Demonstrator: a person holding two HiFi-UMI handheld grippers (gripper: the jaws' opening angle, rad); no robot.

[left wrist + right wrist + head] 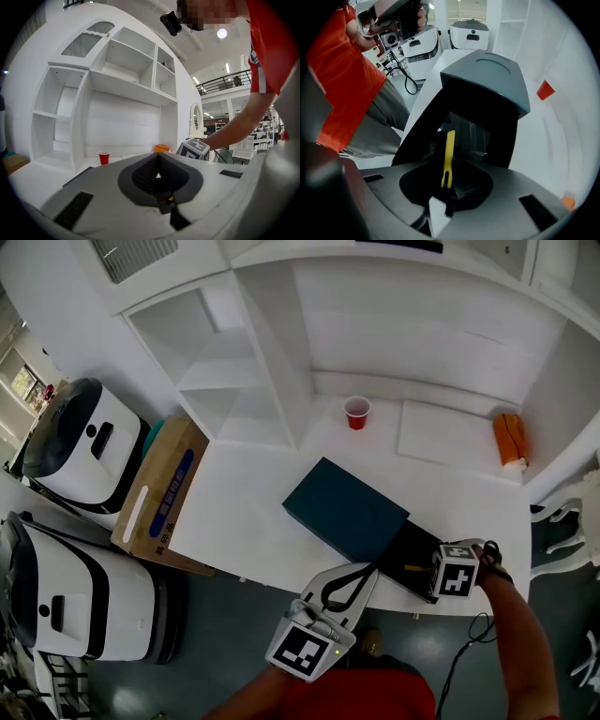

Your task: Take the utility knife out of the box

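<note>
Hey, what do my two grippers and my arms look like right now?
The left gripper and right gripper have broad, pale grey jaws around a dark scooped recess with black ribbed pads. Each carries a white cube printed with black square markers. A thin black cable trails by the right arm. You wear a red short-sleeved shirt.

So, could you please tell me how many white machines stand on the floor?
2, both left of the table: one white machine by the cardboard box, the other below it in the head view. More could stand out of view.
</note>
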